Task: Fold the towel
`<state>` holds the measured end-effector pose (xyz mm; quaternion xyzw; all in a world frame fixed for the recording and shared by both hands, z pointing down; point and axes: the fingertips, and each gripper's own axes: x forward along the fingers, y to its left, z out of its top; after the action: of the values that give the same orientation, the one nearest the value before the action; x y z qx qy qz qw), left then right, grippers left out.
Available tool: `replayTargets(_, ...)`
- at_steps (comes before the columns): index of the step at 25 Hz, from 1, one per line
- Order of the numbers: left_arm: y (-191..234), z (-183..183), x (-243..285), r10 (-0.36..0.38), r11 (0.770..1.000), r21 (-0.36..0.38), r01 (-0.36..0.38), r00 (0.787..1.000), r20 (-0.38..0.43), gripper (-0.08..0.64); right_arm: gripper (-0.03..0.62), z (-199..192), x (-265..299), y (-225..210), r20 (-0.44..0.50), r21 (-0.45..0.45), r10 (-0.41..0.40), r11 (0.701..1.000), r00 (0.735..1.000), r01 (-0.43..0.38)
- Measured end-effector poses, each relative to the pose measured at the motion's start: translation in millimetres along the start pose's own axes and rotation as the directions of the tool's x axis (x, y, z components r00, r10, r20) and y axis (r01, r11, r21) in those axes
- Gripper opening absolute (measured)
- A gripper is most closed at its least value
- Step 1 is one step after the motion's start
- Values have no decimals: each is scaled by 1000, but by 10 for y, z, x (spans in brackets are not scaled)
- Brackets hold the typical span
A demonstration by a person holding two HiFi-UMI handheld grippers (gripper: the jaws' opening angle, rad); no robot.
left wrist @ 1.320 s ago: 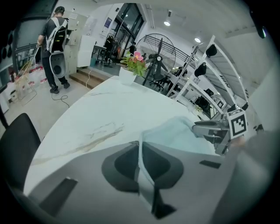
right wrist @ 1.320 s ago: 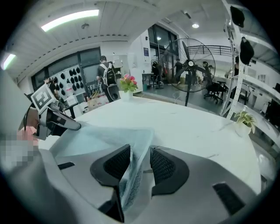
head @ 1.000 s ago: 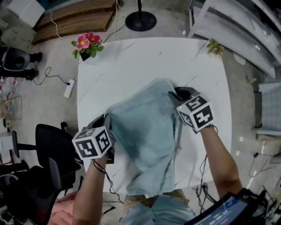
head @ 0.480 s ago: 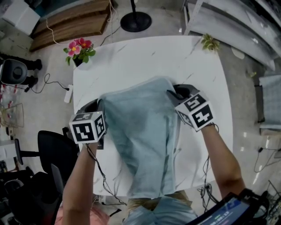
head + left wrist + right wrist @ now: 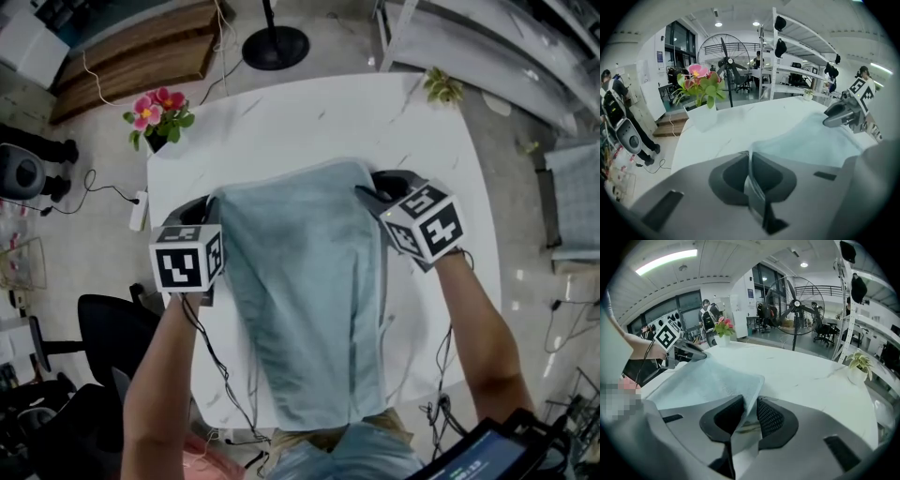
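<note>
Towel [image 5: 305,281] lies spread on surface [image 5: 309,117], near end hanging off the edge. Thin, light, limp cloth, so take it by the far corners. L tool [image 5: 750,164] is pinched on one corner. R tool [image 5: 749,416] jaws have just been opening, w/ the other corner loose btwn them.

Soft, even indoor light
Ceiling strip [image 5: 665,261] glares; gripper views bulge fisheye with black corners; head view dimmer, counter [image 5: 309,122] palely bright.

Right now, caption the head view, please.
Left gripper pinches one towel corner; right gripper, its jaws just opening, straddles another.
</note>
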<state>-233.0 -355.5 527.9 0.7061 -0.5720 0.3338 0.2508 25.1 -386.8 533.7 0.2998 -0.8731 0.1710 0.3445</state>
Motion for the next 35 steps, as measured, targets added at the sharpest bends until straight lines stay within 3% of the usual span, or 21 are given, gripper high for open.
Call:
replayTargets(3, -9, 43, 61, -9, 999, 39, 9, 1000, -1, 18, 65, 11, 1, -85, -10, -11, -19, 1000, 1000, 19)
replayTargets(7, -4, 145, 130, 13, 991, 130, -13, 1000, 1, 20, 89, 33, -18, -232, -31, -74, -62, 995, 998, 59)
replayTargets(12, -26, 304, 276, 32, 982, 188, -35, 999, 18, 20, 90, 78, -4, -396, -42, -141, -113, 984, 993, 106)
replayTargets(19, -104, 562, 539, 56, 925, 372, -73, 997, 56, 20, 84, 161, 36, -721, -18, -136, -157, 979, 987, 153)
replayTargets(24, -68, 771, 706, 48, 926, 369, -74, 996, 77, 18, 80, 266, 122, -916, 7, -101, -160, 982, 987, 160)
replayTargets(32, 3, 1047, 895, 75, 901, 420, -112, 992, 105, 18, 75, 455, 255, -1185, 37, -92, -177, 980, 984, 179)
replayTargets(35, 19, 1123, 944, 71, 901, 420, -111, 992, 109, 18, 71, 503, 285, -1251, 42, -71, -175, 982, 984, 177)
